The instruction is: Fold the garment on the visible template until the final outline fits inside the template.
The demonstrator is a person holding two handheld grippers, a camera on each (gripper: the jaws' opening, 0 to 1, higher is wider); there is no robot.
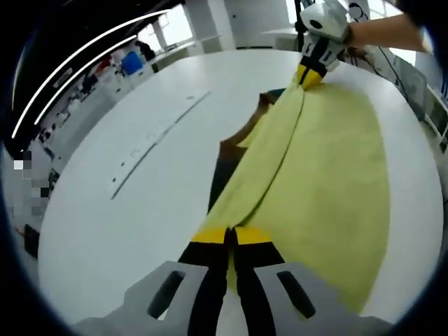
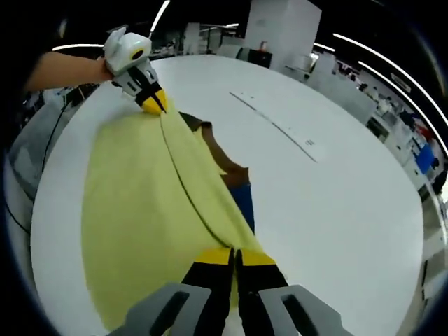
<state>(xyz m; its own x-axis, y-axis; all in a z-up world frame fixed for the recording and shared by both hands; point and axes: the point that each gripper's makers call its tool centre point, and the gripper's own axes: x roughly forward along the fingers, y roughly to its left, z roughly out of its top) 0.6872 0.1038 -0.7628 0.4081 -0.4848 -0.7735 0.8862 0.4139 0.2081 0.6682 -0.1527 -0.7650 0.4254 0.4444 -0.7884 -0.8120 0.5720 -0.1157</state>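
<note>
Pinching the yellow garment (image 1: 315,175) at one end of its raised fold, the left gripper (image 1: 231,236) is closing its jaws fully on the cloth. At the far end of that same fold the right gripper (image 2: 234,257) is doing likewise, jaws shut tight on the fabric, so the edge is running taut between the two. Beside the fold the garment is lying spread on the white table (image 1: 126,231), and just beyond the fold something brown and blue (image 2: 234,182) is peeking out, partly under the cloth; whether that is the template I cannot tell. A thin marked strip (image 2: 280,126) is lying well apart from the garment. By my judgement, a fold is being carried over; the next move is calling for both grippers to travel together, keeping the edge straight.
</note>
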